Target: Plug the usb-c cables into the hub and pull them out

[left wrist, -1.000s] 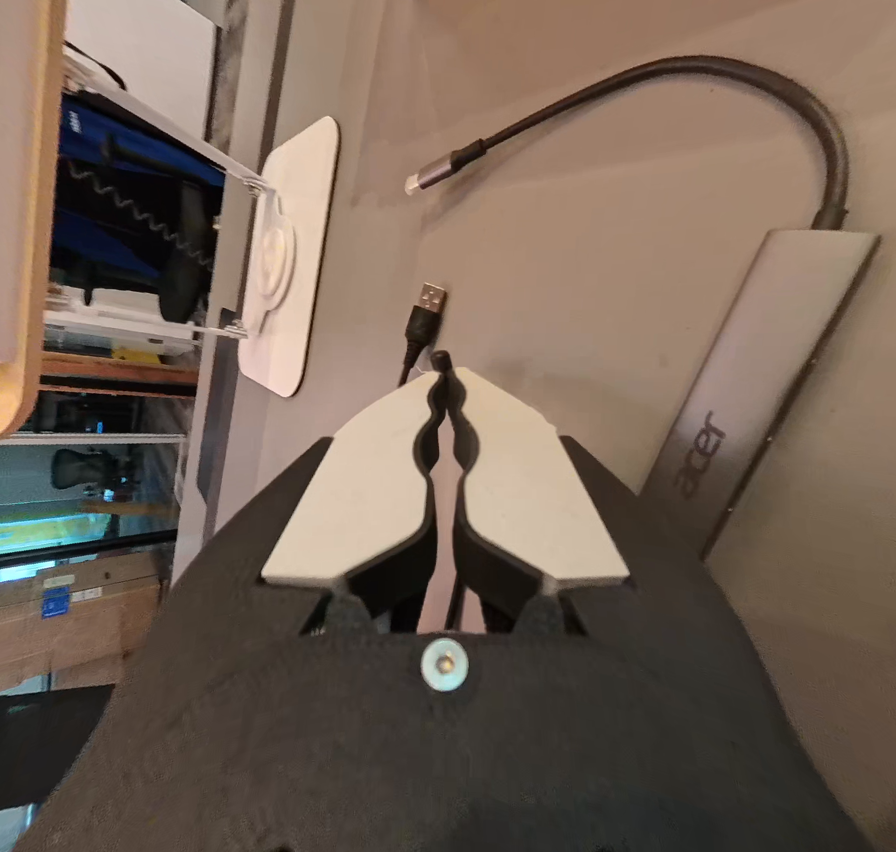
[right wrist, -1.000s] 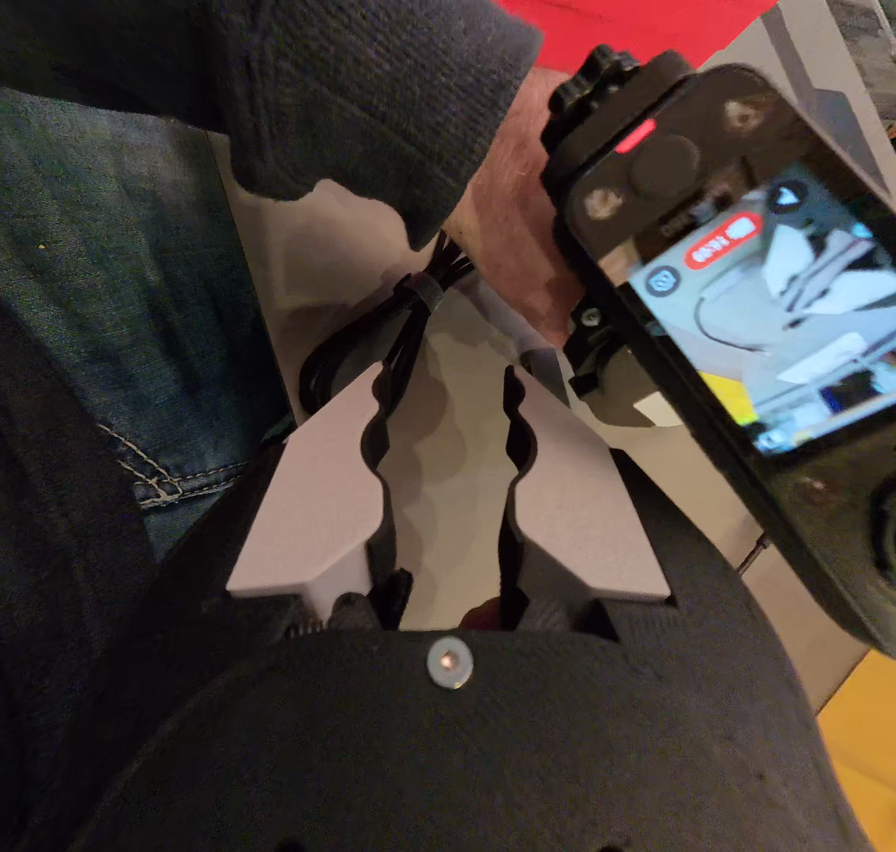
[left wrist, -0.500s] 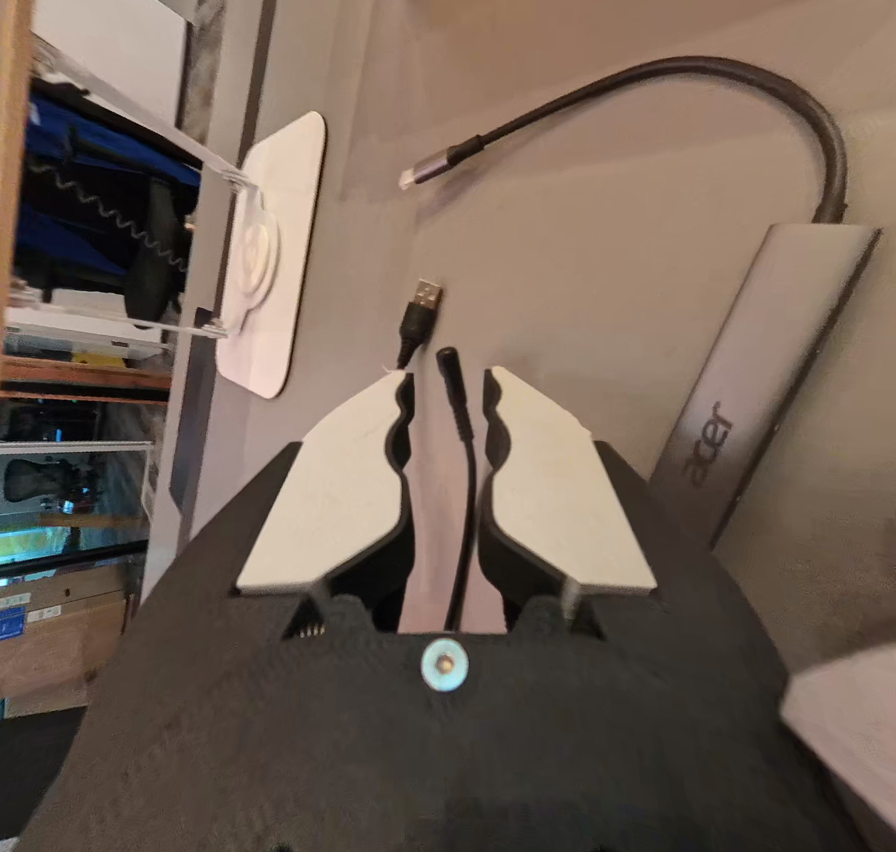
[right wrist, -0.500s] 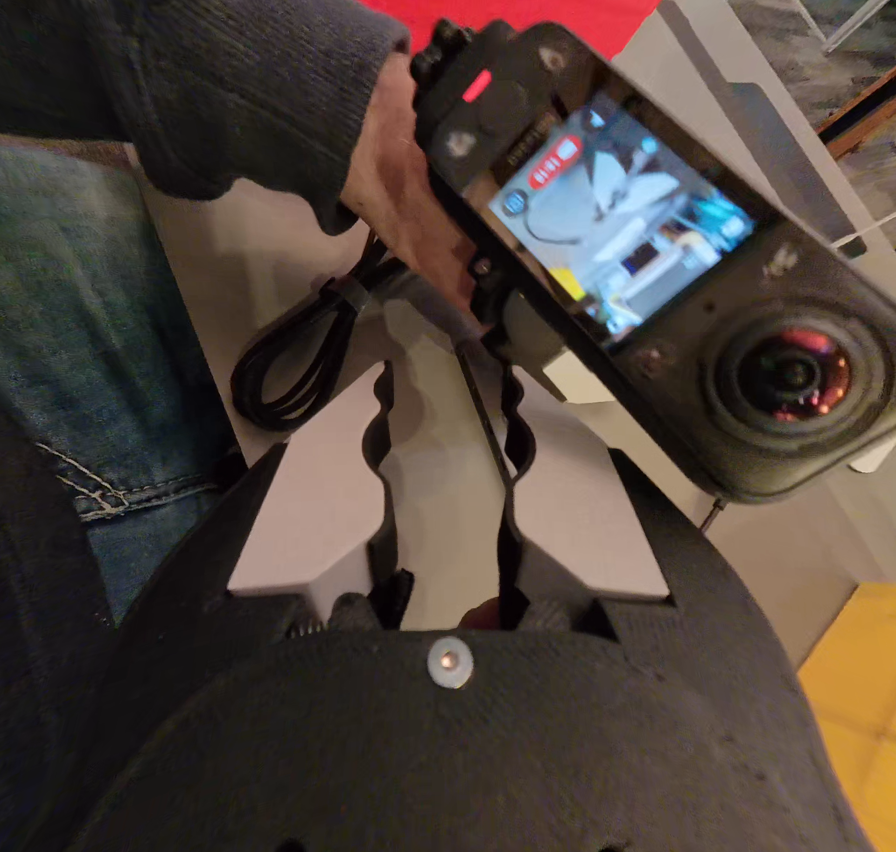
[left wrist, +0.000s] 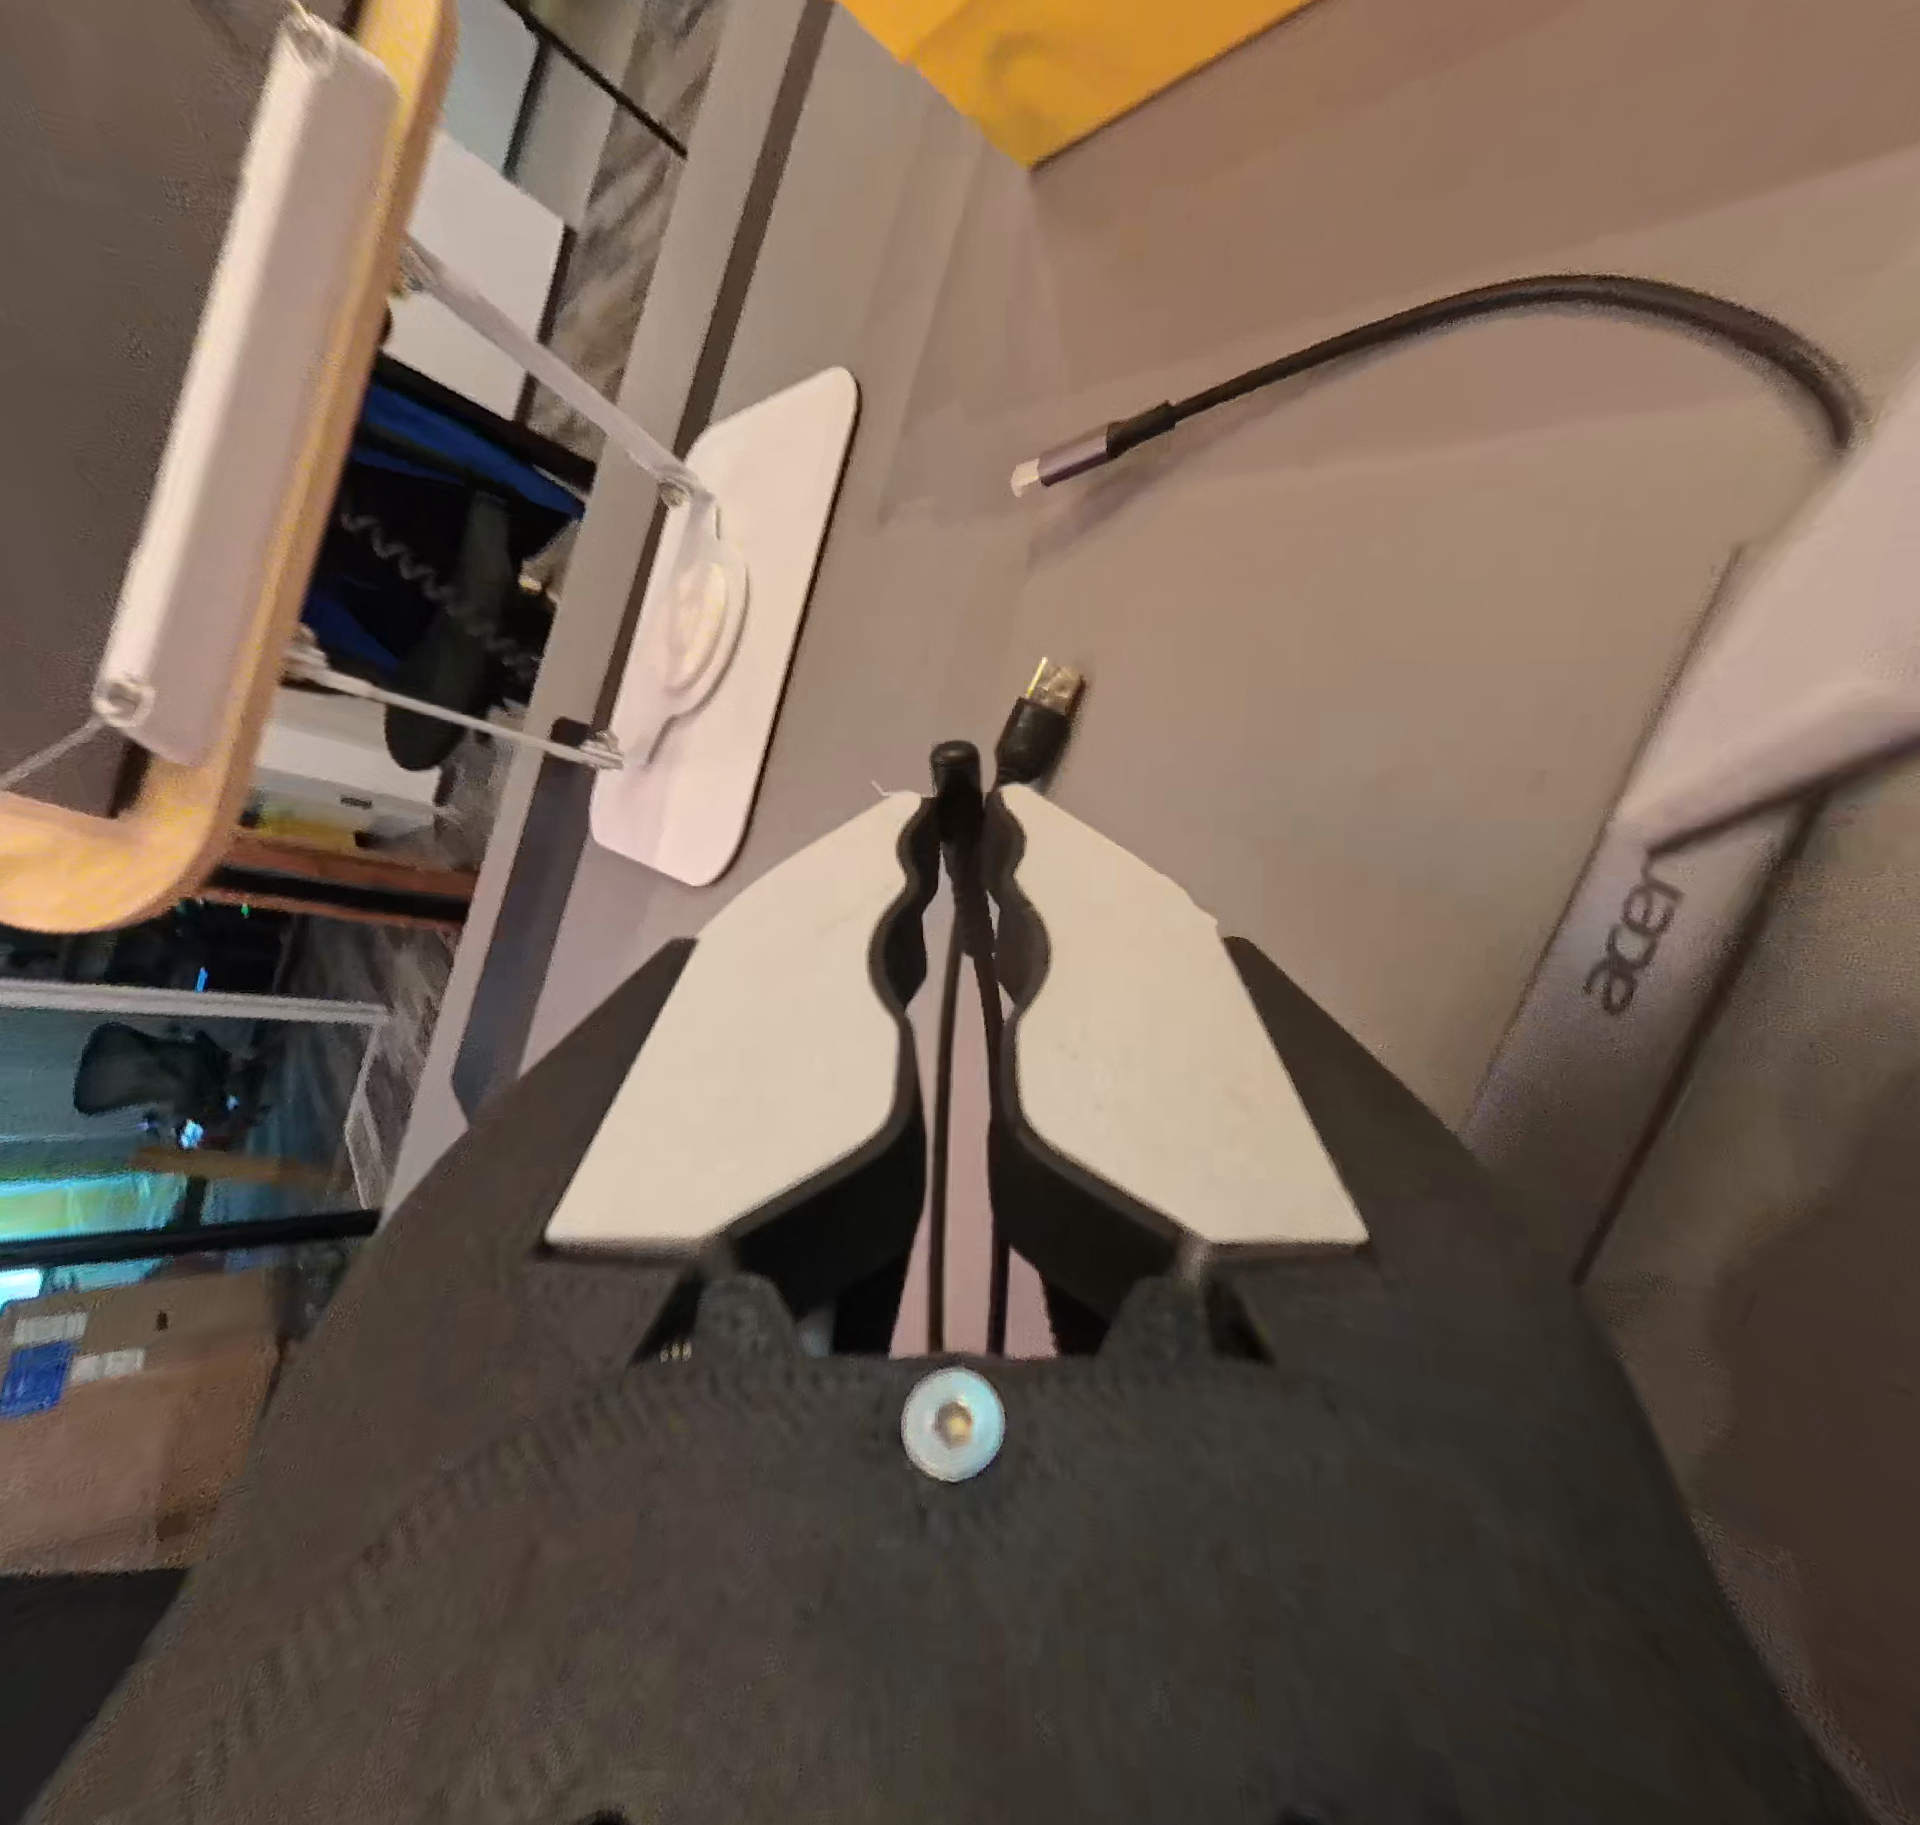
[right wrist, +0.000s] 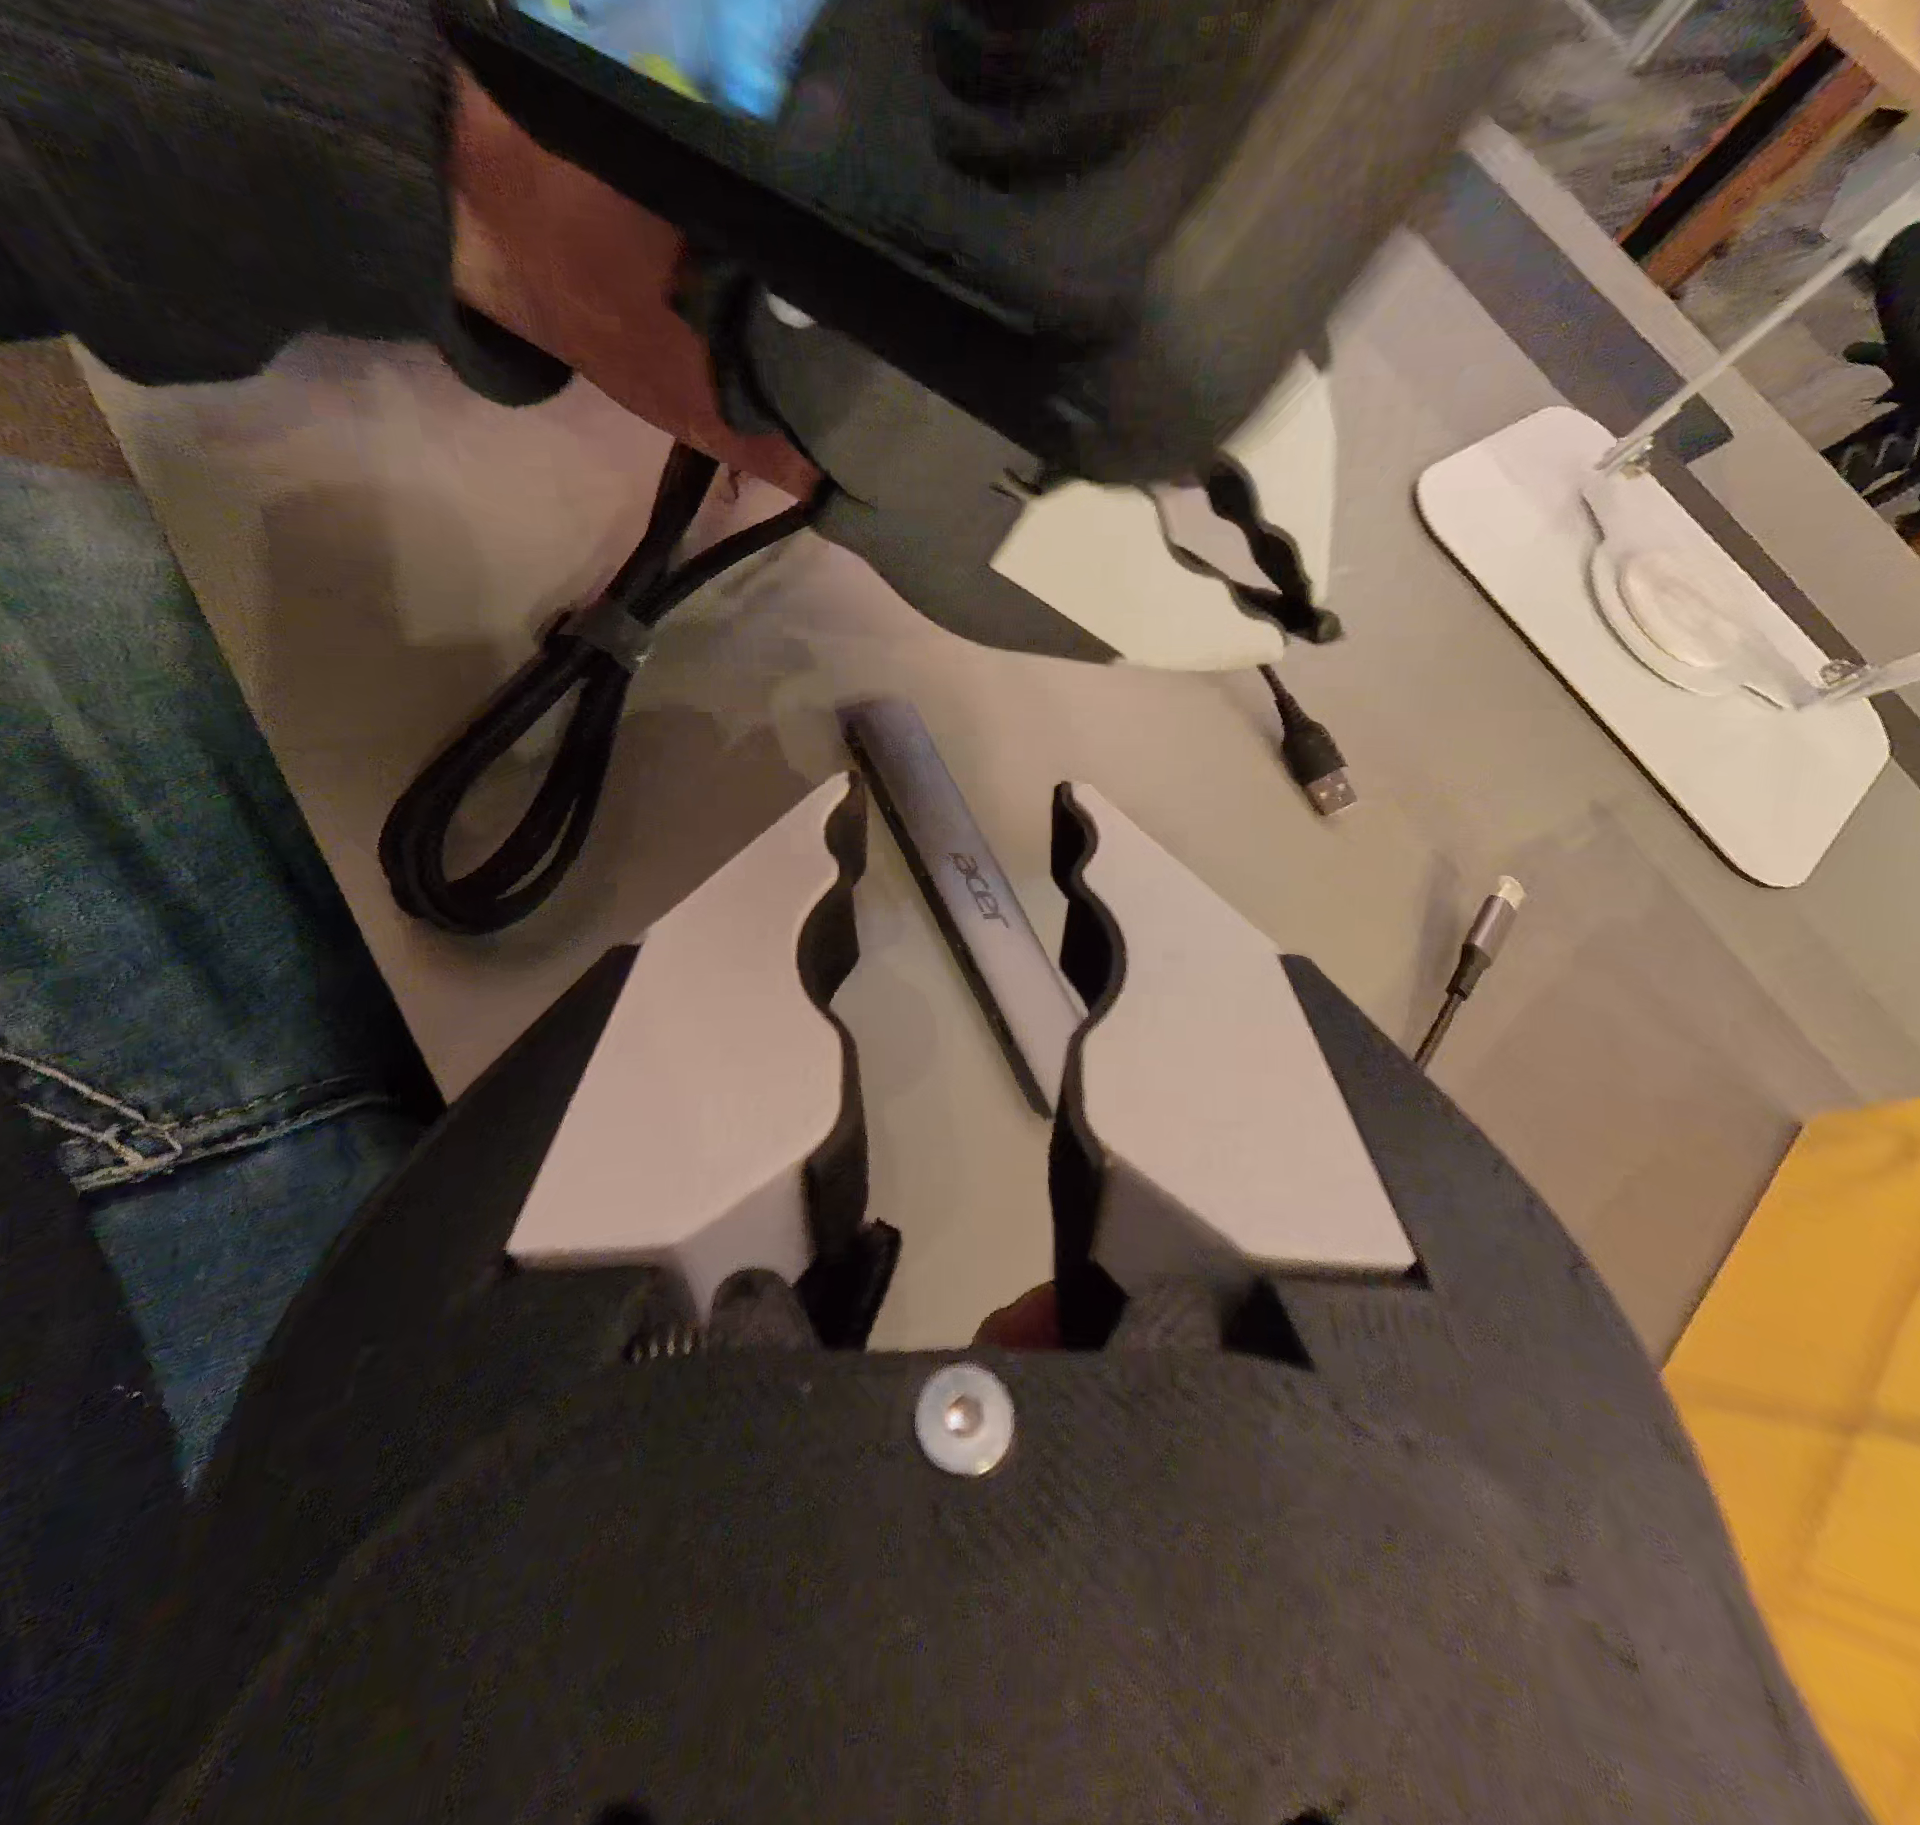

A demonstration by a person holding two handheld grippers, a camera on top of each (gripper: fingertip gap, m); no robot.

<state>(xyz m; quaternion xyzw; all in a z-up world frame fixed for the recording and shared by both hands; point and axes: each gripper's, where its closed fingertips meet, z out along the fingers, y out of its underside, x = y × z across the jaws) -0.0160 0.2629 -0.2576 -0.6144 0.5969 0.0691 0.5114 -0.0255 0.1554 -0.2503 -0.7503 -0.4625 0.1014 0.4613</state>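
My left gripper point(left wrist: 956, 811) is shut on the small black plug point(left wrist: 954, 769) of a thin black cable; the plug's tip sticks out past the fingertips. The right wrist view shows this gripper point(right wrist: 1283, 622) low over the table with the plug point(right wrist: 1322, 624) pinched. The cable's USB-A plug point(left wrist: 1044, 710) lies loose on the table just ahead. The grey hub point(right wrist: 971, 902) lies flat between the fingers of my right gripper point(right wrist: 958, 794), which is open and not pressing on it. The hub point(left wrist: 1621, 954) is at the right of the left wrist view, with its own cable's silver plug point(left wrist: 1070, 456) lying free.
A coiled black cable bundle point(right wrist: 509, 778) lies left of the hub near the table's edge and a person's jeans point(right wrist: 156, 840). A white stand base point(right wrist: 1662, 653) with clear arms sits at the far right. A yellow surface point(right wrist: 1818, 1360) borders the table point(left wrist: 1351, 736). Across from one pair of fingers to the other is roughly 11 cm.
My left gripper opened around the black cable and shut again on its plug. My right gripper swung over to the hub, which now lies between its fingers, and its jaws narrowed a little.
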